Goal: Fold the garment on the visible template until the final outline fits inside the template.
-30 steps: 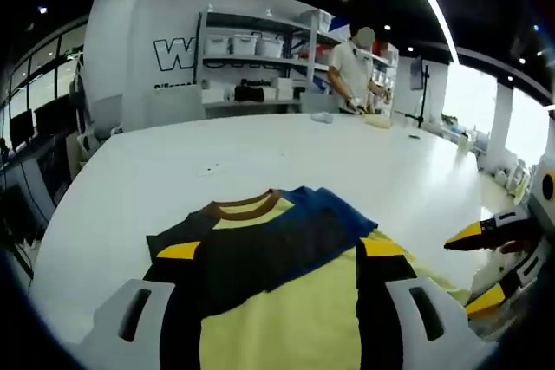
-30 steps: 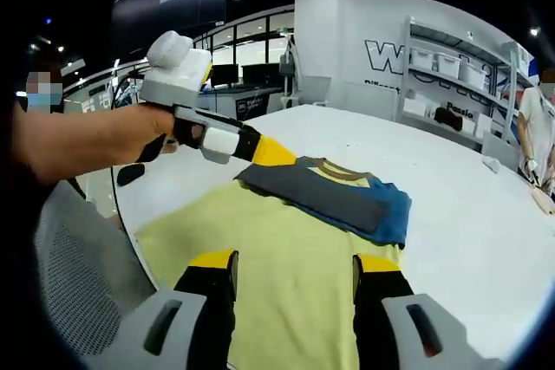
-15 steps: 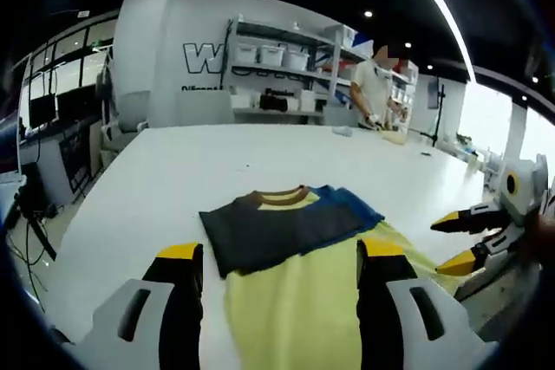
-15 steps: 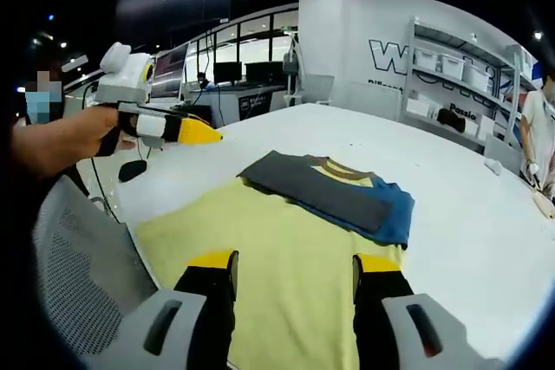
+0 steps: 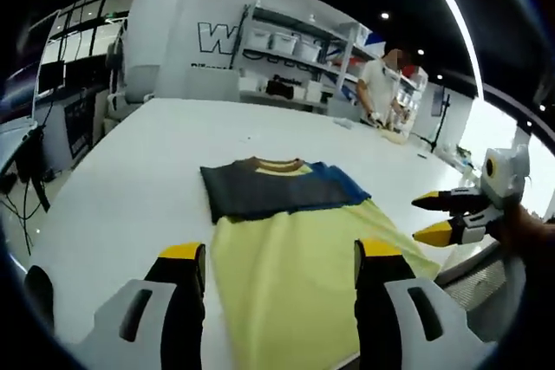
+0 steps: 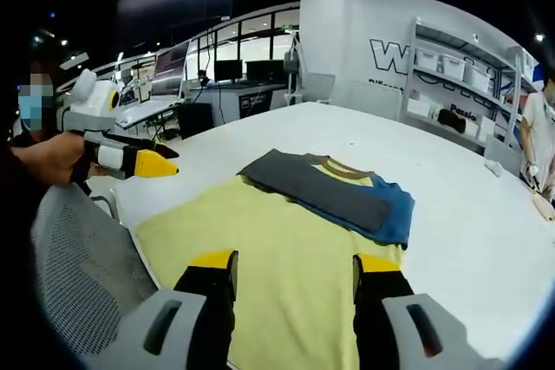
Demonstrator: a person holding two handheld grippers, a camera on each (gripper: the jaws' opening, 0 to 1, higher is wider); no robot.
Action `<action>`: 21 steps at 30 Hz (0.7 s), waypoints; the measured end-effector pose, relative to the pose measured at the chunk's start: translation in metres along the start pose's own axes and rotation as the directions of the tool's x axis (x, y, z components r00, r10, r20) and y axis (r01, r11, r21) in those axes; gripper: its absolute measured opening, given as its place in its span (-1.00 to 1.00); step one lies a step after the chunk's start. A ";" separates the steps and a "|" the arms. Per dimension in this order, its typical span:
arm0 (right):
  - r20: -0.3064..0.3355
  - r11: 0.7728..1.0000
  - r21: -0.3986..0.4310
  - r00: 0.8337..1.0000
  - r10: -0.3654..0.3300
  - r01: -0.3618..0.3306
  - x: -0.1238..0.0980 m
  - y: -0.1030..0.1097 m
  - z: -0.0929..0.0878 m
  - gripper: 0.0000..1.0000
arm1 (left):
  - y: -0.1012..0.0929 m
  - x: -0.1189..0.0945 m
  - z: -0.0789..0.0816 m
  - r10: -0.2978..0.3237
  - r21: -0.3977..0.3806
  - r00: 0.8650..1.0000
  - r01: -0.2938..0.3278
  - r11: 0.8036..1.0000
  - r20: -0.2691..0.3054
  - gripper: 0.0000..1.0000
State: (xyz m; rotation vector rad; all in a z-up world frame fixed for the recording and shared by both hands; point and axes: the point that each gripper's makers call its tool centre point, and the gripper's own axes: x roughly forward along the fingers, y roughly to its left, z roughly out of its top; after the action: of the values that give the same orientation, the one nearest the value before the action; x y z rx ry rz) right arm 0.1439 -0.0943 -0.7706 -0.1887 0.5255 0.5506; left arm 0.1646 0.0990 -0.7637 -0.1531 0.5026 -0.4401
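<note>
Withdrawn, both open, empty tongs (image 5: 278,253) (image 6: 295,266) flank the yellow garment (image 6: 286,240), its dark-and-blue top folded down.

Ahead of the jaws, the garment (image 6: 295,240) is lying as soft, matt cloth. The table (image 5: 130,188) beneath is showing smooth and faintly glossy.

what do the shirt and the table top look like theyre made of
The shirt looks like soft knit fabric, probably cotton jersey: matte, lying limp and flat, folded sleeves stacked with soft edges, and a ribbed-looking brown collar. The table looks like a hard, smooth white surface, perhaps laminate or painted board, with a faint sheen and no visible grain; its exact material cannot be told.
</note>
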 end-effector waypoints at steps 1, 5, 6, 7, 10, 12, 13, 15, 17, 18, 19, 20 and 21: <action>-0.001 1.000 -0.002 1.000 0.001 -0.001 0.000 0.000 0.000 0.07 | 0.000 0.000 0.001 -0.002 -0.007 1.000 0.002 1.000 0.003 0.29; -0.003 1.000 -0.006 1.000 0.001 -0.001 0.000 0.001 0.000 0.07 | 0.003 0.000 0.000 0.010 -0.011 1.000 -0.010 1.000 0.002 0.28; -0.004 1.000 -0.006 1.000 0.001 -0.001 0.000 0.001 -0.001 0.07 | 0.002 0.000 -0.001 0.005 -0.018 1.000 -0.005 1.000 0.000 0.28; -0.005 1.000 -0.006 1.000 0.000 0.000 0.000 0.001 -0.001 0.07 | 0.001 0.001 -0.003 0.004 -0.016 1.000 -0.004 1.000 -0.010 0.27; -0.003 1.000 -0.004 1.000 -0.002 0.002 -0.001 0.000 -0.001 0.07 | 0.000 0.002 -0.004 0.003 -0.008 1.000 -0.003 1.000 -0.015 0.26; -0.004 1.000 -0.002 1.000 -0.003 0.003 -0.001 0.000 -0.001 0.07 | -0.001 0.003 -0.007 0.000 0.000 1.000 0.000 1.000 -0.030 0.26; -0.004 1.000 -0.001 1.000 -0.003 0.003 -0.001 0.000 -0.002 0.07 | -0.002 0.002 -0.008 0.000 0.005 0.999 0.000 1.000 -0.035 0.26; -0.004 1.000 0.000 1.000 -0.004 0.004 -0.002 -0.001 -0.002 0.07 | -0.003 0.002 -0.009 -0.004 0.007 0.999 0.004 1.000 -0.040 0.25; -0.004 1.000 0.002 1.000 -0.006 0.006 -0.003 -0.001 -0.002 0.07 | -0.003 0.002 -0.011 -0.006 0.008 0.999 0.006 1.000 -0.048 0.24; -0.003 1.000 0.003 1.000 -0.007 0.007 -0.003 -0.001 -0.002 0.07 | -0.004 0.002 -0.012 -0.007 0.006 0.999 0.007 1.000 -0.049 0.24; -0.004 1.000 0.005 1.000 -0.009 0.009 -0.003 -0.002 -0.003 0.07 | -0.004 0.002 -0.012 -0.005 0.009 0.999 0.006 1.000 -0.049 0.24; -0.004 1.000 0.009 1.000 -0.010 0.011 -0.004 -0.003 -0.003 0.07 | -0.003 0.002 -0.012 -0.005 0.011 0.999 0.005 1.000 -0.050 0.23; -0.003 1.000 0.013 1.000 -0.013 0.013 -0.005 -0.005 -0.002 0.06 | -0.004 0.002 -0.012 -0.006 0.010 0.999 0.006 1.000 -0.051 0.23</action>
State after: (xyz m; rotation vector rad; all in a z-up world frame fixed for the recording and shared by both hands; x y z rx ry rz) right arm 0.1417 -0.1012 -0.7698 -0.1812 0.5305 0.5339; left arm 0.1586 0.0947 -0.7737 -0.1336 0.5495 -0.4534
